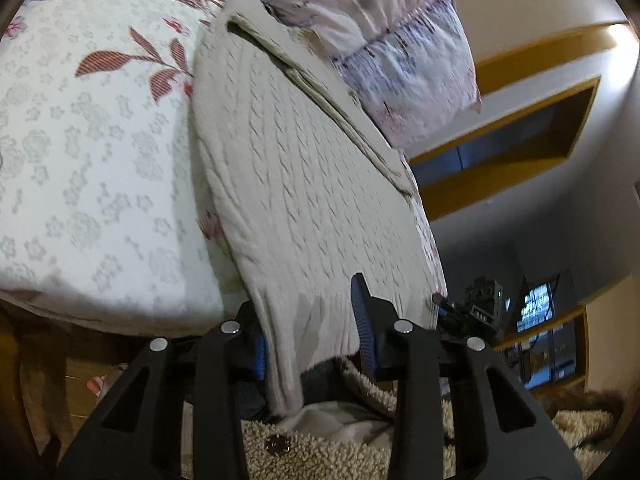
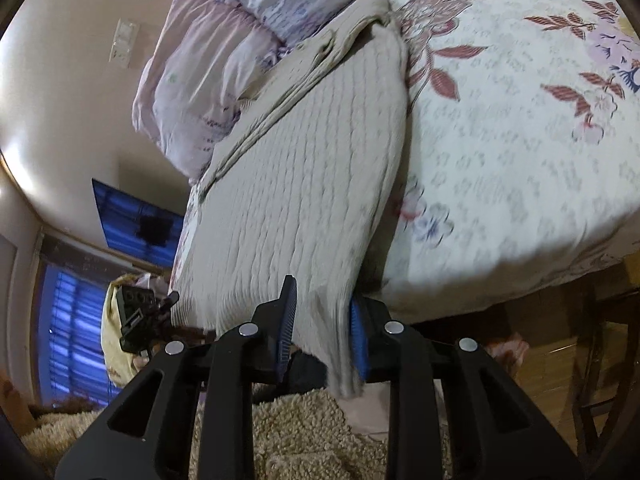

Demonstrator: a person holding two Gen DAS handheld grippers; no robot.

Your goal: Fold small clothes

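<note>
A cream cable-knit sweater (image 1: 304,184) lies stretched along the edge of a floral bed, its hem hanging off toward me. In the left wrist view my left gripper (image 1: 312,336) stands with its jaws apart around one hem corner, the cloth between the blue pads (image 1: 362,320). The sweater shows in the right wrist view (image 2: 304,184) too, where my right gripper (image 2: 322,332) stands with its jaws apart around the other hem corner, cloth between its pads (image 2: 356,336). Each view shows the other gripper at the far hem corner (image 1: 476,312) (image 2: 140,312).
The bed has a white floral sheet (image 1: 88,152) (image 2: 520,152). Purple-patterned pillows (image 1: 404,68) (image 2: 224,60) lie beyond the sweater. A shaggy beige rug (image 1: 340,452) (image 2: 304,440) covers the floor below. A window (image 2: 68,332) is at the side.
</note>
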